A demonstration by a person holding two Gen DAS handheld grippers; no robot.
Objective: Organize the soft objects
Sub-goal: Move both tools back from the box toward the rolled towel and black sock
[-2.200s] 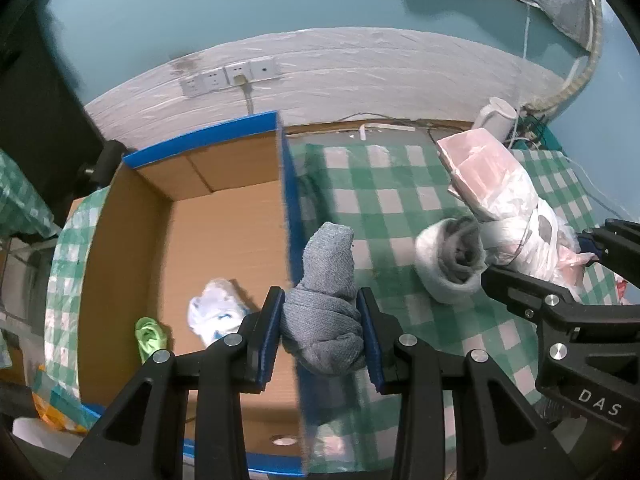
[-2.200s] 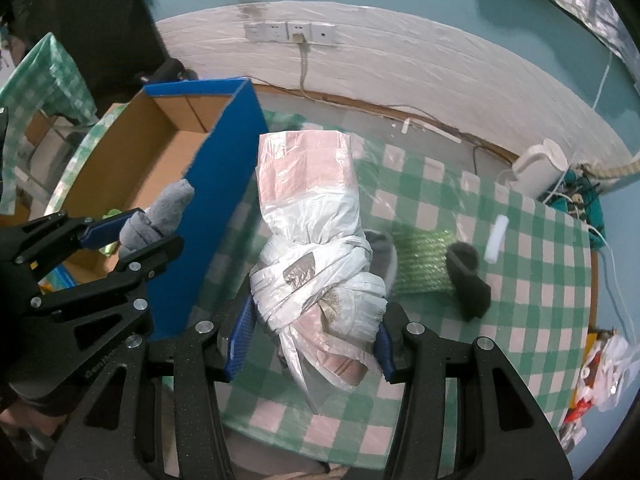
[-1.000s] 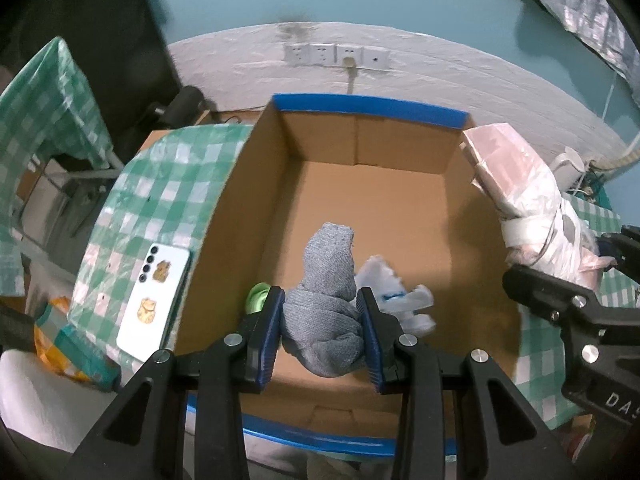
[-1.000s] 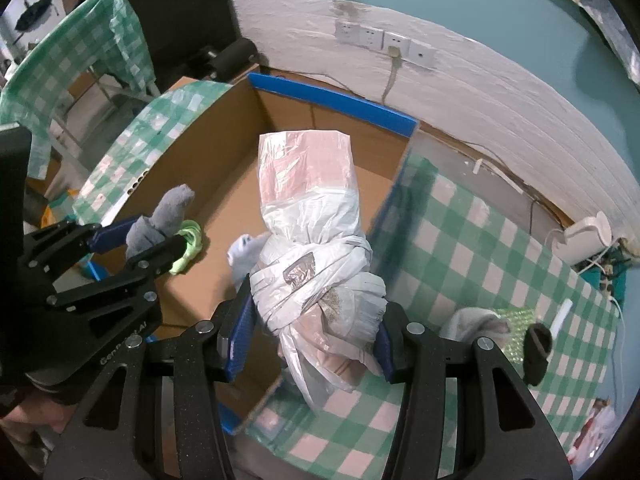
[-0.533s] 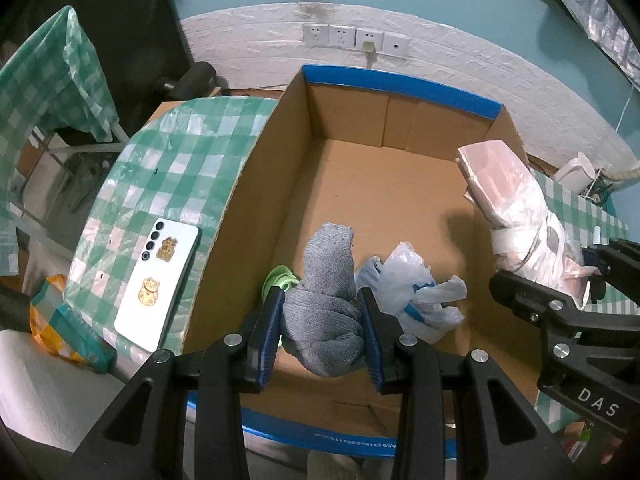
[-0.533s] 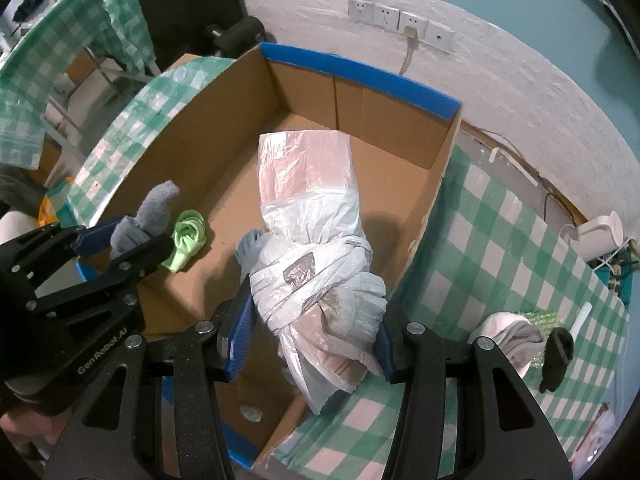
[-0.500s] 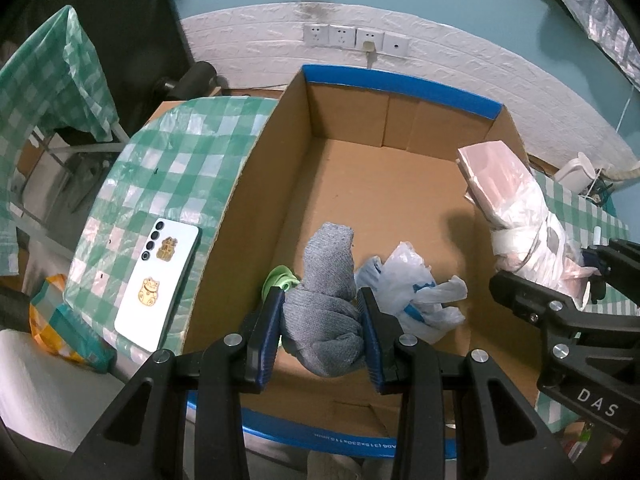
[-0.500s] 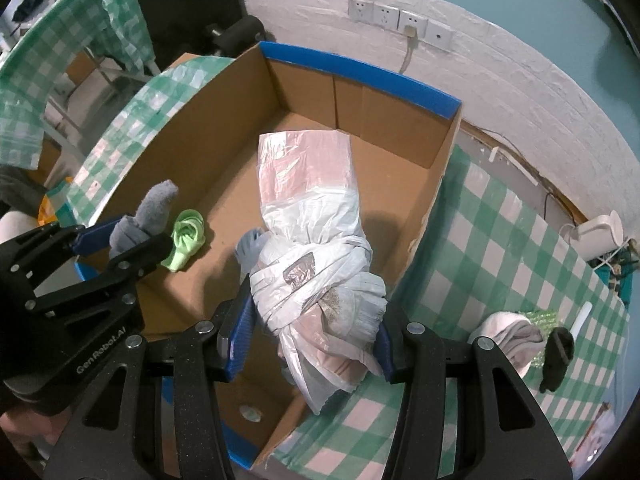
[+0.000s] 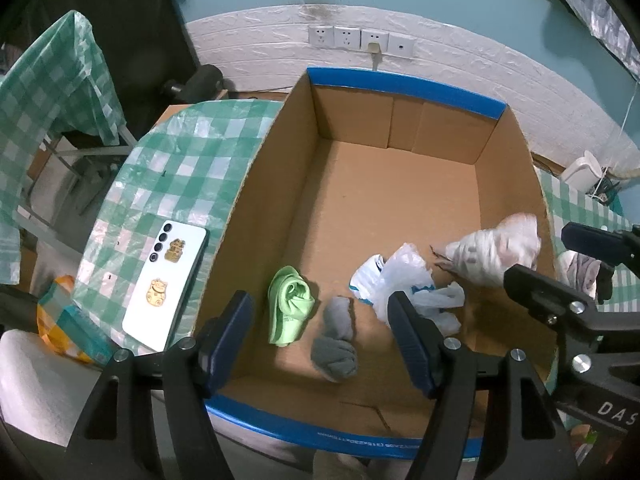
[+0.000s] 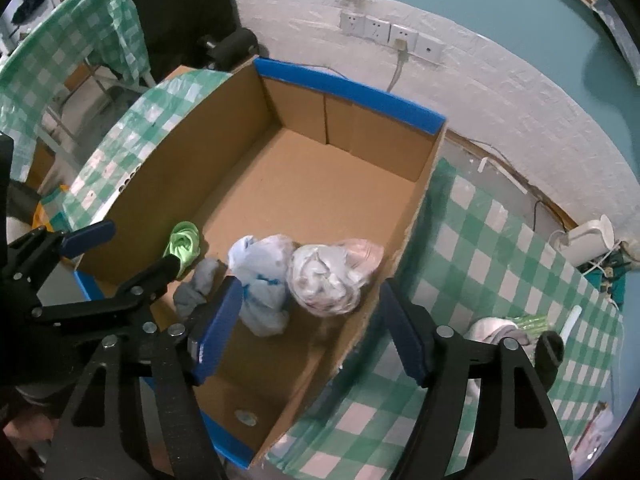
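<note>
Both grippers hang over the open brown cardboard box with blue tape on its rim (image 9: 404, 84), pointing steeply down into it, which I judge is the place chosen for collecting the soft things. The left gripper (image 9: 320, 336) has just been opening its jaws; they stand wide apart with nothing pressed between the blue pads. The rolled grey sock (image 9: 334, 346) lies free on the box floor below them, just beside the folded light-green cloth (image 9: 290, 308). The right gripper (image 10: 310, 332) has also just been opening, and its jaws are wide and empty. The bundle of white and pink plastic wrap (image 10: 332, 276) sits inside the box against the right wall, touching the crumpled white and blue plastic bag (image 10: 262, 280). The bundle looks blurred in the left wrist view, so it may not be at rest yet.

The box stands on a table covered with a green and white checked plastic cloth (image 9: 180, 164). A white smartphone with cat stickers (image 9: 166, 288) lies on this cloth, near the left wall of the box. On the right side of the table, outside the box, a whitish rolled sock (image 10: 494, 330) waits, so I think the task is not finished. Behind is a white brick-pattern wall with a row of sockets (image 9: 360, 38), and teal paint above it.
</note>
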